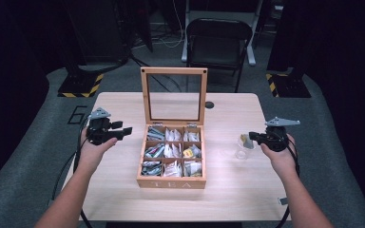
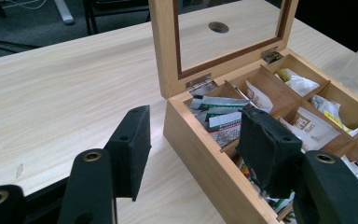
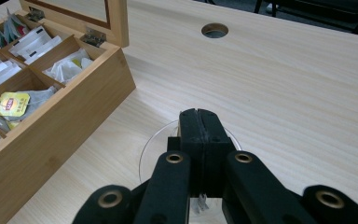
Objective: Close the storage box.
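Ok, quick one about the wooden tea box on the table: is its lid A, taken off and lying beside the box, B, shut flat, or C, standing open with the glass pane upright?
C: the tea box has its lid standing upright on the hinges at the back edge, and the packets in the compartments lie uncovered.

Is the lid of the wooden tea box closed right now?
No, the glass-paned lid stands upright above the open tea box.

Pale matt wood table (image 1: 228, 190); smooth wooden tea box (image 1: 171, 182) with clear-paned lid (image 1: 174, 96); paper sachets (image 1: 171, 167); clear glossy cup (image 1: 244, 146); matt black foam-faced pads (image 2: 131, 150).
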The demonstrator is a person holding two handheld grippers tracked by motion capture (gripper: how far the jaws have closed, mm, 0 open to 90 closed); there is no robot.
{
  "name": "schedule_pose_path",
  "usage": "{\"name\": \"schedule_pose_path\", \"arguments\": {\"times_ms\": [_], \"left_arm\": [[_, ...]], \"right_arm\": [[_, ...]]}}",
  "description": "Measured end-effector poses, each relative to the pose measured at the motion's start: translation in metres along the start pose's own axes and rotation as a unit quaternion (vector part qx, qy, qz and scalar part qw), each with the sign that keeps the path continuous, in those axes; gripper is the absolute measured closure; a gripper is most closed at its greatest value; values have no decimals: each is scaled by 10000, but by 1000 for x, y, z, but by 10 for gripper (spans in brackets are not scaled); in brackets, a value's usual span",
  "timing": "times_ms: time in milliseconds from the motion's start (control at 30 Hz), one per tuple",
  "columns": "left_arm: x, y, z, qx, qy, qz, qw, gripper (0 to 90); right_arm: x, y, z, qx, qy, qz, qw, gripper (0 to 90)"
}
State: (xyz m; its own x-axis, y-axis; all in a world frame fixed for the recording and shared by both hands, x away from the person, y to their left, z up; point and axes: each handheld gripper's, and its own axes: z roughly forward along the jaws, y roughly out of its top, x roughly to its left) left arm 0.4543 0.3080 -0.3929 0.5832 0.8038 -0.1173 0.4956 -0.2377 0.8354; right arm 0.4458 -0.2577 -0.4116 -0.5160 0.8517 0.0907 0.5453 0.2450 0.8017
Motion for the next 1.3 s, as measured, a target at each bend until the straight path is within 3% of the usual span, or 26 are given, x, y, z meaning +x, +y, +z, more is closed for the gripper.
{"name": "schedule_pose_path", "arguments": {"times_ms": [600,967,1167,1300], "left_arm": [[0,-3,2,28,-28,-15,10000,439],[2,-8,2,39,-14,-78,10000,439],[2,-8,1,35,-14,-70,10000,439],[1,-8,1,-18,-8,-95,10000,439]], "right_arm": [[0,-10,8,196,29,2,9998,899],[1,-10,9,263,15,54,9996,794],[11,-2,10,234,96,-50,9997,716],[20,5,12,231,153,-245,9993,664]]}}
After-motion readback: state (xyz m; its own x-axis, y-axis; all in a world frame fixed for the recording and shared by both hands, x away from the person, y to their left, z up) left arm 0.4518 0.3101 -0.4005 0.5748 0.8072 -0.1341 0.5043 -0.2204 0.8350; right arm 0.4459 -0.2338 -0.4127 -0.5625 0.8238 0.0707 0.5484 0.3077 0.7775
